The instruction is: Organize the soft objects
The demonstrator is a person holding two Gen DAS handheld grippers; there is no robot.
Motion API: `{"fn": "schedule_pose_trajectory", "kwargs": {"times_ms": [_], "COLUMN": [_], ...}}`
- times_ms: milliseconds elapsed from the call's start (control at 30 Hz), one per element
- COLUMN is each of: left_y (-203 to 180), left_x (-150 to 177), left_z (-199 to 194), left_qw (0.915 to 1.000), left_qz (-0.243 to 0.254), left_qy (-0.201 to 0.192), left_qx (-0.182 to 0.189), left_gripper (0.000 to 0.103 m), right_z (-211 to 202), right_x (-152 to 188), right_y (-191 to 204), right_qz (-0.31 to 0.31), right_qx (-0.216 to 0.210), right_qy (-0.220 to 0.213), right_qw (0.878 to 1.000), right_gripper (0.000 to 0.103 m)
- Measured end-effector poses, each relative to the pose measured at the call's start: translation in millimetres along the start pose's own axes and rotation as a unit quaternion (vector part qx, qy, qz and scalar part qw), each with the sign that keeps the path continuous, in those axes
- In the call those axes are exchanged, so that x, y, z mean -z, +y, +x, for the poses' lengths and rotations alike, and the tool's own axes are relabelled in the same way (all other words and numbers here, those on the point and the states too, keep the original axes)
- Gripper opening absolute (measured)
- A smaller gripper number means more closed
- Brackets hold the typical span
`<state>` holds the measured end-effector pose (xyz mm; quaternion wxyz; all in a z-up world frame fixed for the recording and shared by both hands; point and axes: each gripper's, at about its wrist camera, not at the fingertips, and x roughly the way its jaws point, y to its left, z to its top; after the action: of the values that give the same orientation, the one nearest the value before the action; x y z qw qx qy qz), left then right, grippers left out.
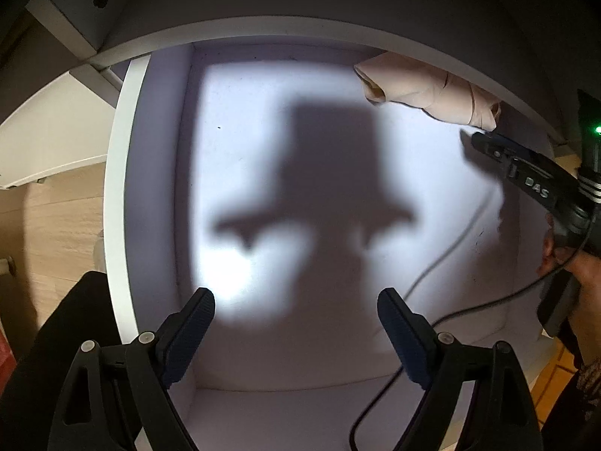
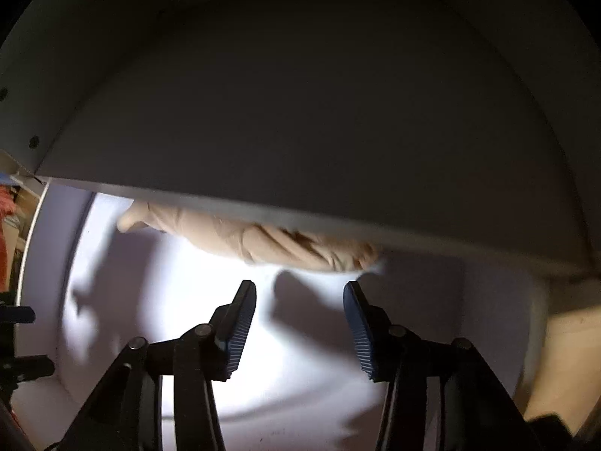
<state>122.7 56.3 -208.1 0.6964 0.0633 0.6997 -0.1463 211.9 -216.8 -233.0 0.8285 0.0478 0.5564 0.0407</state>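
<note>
From the right wrist view, the right gripper (image 2: 300,323) stands nearest, its blue ribbed fingers (image 2: 240,332) spread wide with nothing between them. Just beyond the fingertips, slightly above their line, lies the beige cloth roll (image 2: 263,242), a soft, twisted bundle tucked up against the underside edge of the white shelf board (image 2: 300,131). Its long axis runs crosswise to the fingers, left to right, so the open gap faces its side, not its end. The roll's right half sits roughly over the gap; its left end trails off further left.

In the left wrist view, the left gripper (image 1: 296,330) also holds its fingers wide apart and empty, pointed into the lit white cabinet interior (image 1: 263,86) with only a shadow ahead. The cloth roll (image 1: 424,90) lies far up and to its right, well apart, while the right gripper's tip (image 1: 488,144) sits just beside the roll's near end.

My judgement: the right hand is much nearer, and a short push forward and upward would bring the roll between its fingers across the narrow dimension.
</note>
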Motion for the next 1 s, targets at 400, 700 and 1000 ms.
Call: {"fn": "schedule_pose_trajectory", "kwargs": {"times_ms": [400,700,1000], "left_y": [4.6,5.3,6.3], "left_x": [-12.9,-7.0,-6.5], "left_z": [17.9,22.6,35.5], "left_qw": [0.9994,0.9991,0.9980], "left_qz": [-0.026,-0.034,-0.044], "left_qy": [0.012,0.006,0.020], "left_qx": [0.019,0.023,0.041], "left_gripper": [0.090,0.090,0.090], "right_z": [11.5,-9.6,19.6], "right_x": [9.7,-7.9,-27.2], "right_y": [34.1,30.8,45.8], "right_qz": [-0.034,-0.058,-0.101], "right_qx": [-0.023,0.011,0.027], "right_qy": [0.052,-0.039,-0.031], "right_qw": [0.998,0.998,0.994], "right_gripper": [0.003,0.044,0.049]}}
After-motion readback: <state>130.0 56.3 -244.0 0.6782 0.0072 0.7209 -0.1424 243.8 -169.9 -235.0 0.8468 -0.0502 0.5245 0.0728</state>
